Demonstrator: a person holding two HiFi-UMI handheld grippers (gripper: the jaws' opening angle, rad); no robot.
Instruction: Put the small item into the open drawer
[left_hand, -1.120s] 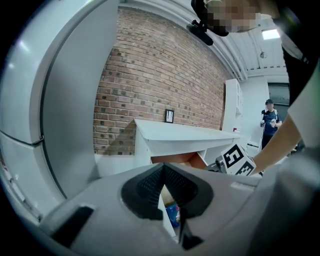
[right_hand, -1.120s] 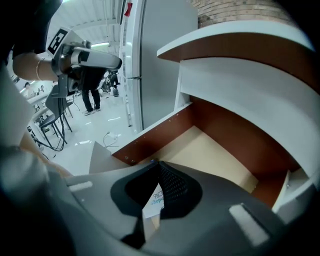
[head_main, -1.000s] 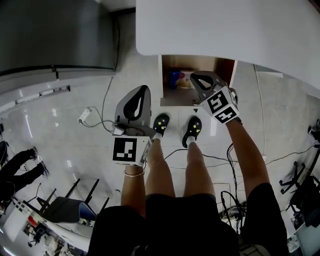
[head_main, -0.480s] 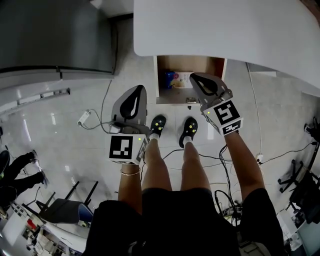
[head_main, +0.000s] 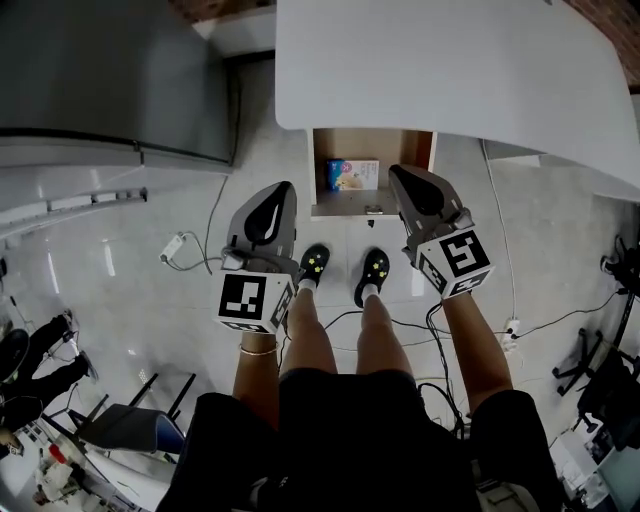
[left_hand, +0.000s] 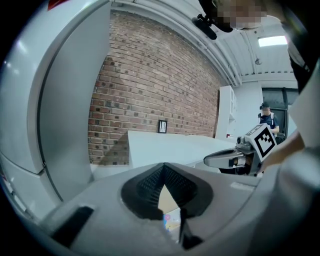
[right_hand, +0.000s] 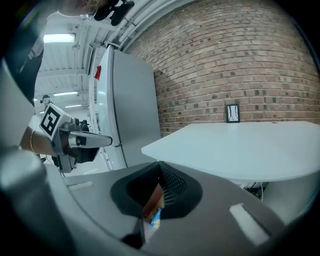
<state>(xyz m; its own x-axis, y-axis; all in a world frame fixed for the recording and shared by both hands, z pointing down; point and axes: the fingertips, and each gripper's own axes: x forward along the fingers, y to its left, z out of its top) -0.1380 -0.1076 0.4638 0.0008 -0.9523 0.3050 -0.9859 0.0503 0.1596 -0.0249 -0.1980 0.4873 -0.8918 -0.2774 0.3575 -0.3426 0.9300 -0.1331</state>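
Both forearms reach forward at the sides of the person's legs. The left gripper (head_main: 277, 197) and the right gripper (head_main: 403, 182) are held apart, level with each other and tilted slightly down. Each has its jaws closed tip to tip on nothing. Ahead, a white table (head_main: 450, 70) stands before a brick wall (left_hand: 150, 90), with a grey refrigerator (head_main: 110, 80) far left on the glossy tiled floor (head_main: 130, 260). Under the table's near edge is the open drawer (head_main: 316, 170), between the two grippers. The small item (head_main: 352, 174), a blue-and-white packet, lies inside it.
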